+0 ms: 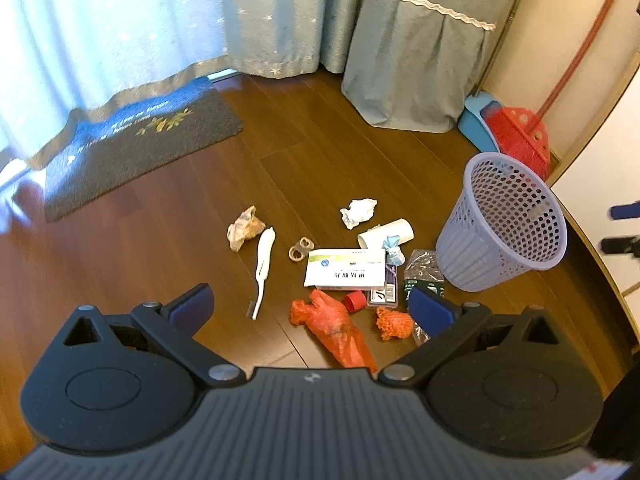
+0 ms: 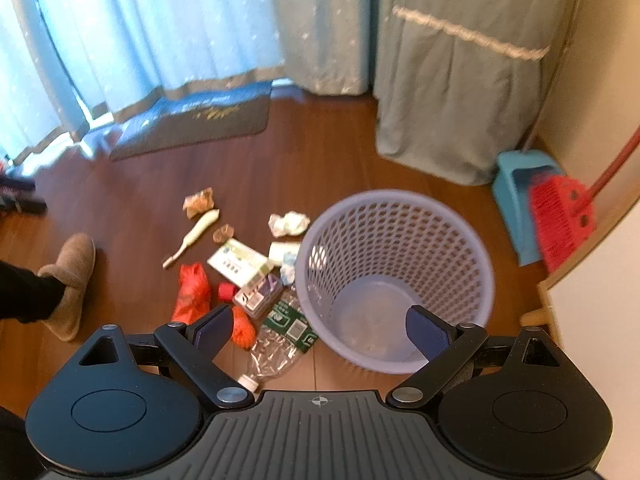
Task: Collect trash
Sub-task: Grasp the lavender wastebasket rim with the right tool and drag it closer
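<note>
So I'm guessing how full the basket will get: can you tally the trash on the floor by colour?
Orange or red: 3 (bag, net wad, cap)
White: 4 (brush, tissue, box, tube)
Clear: 3 (bottle, ring tab, purple-tinted case)
Blue: 1 (scrap)
Tan: 1 (wrapper)
Total: 12

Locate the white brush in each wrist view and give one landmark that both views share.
Left wrist view: the white brush lies left of centre on the floor, left of the white box.
Right wrist view: the white brush lies left of centre, up and left of the white box.
Shared landmark: the lavender mesh basket, right of the litter in both.
</note>
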Demonstrator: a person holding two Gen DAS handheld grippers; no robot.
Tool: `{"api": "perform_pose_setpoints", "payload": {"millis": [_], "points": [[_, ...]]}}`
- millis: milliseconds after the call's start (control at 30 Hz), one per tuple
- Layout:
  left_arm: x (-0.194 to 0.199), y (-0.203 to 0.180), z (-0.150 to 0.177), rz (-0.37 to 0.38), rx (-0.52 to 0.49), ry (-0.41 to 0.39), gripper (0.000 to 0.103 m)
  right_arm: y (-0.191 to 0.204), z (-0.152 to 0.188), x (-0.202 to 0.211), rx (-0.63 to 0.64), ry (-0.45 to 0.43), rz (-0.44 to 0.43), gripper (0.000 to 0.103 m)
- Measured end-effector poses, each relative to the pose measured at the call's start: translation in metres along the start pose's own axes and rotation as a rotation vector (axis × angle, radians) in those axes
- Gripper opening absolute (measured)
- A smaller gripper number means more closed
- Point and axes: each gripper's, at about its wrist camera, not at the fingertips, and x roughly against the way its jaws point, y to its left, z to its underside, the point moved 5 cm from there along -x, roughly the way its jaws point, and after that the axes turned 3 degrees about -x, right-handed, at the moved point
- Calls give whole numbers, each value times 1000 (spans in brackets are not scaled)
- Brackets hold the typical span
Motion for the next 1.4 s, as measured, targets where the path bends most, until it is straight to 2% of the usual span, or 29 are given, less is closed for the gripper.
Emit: {"api": "perform_pose_setpoints", "payload": {"millis": [167,267,367,500,633,733,900,1033,1133,1267,1400], "points": [[-17,4,-40,29,-98,-2,102,-6,15,-41,-16,-4,-54,81],[-47,9,-58,72,-140,-29,102,0,21,-63,29,-13,-19,78],[-82,19,-62,146,-124,-35,102,9,28,-84,85,-16,7,75],[-128,24,-56,222,-186,-22,102,15,37,-109,132,-43,44,71],[-157,27,-43,256,-217,-61,102,12,45,-138,164,-32,43,64],[-175,25,-27,250,-189,-47,102,11,49,-156,183,-32,53,52],[-185,16,3,256,-155,-77,101,14,61,-180,229,-78,81,37],[-186,13,21,273,-85,-33,101,9,63,-182,169,-132,102,30],[-184,12,22,234,-159,-47,101,10,60,-184,166,-160,137,23],[-191,14,18,244,-90,-52,101,12,60,-194,170,-171,185,15],[-196,7,23,259,-72,-62,101,20,66,-195,223,-175,257,13]]}}
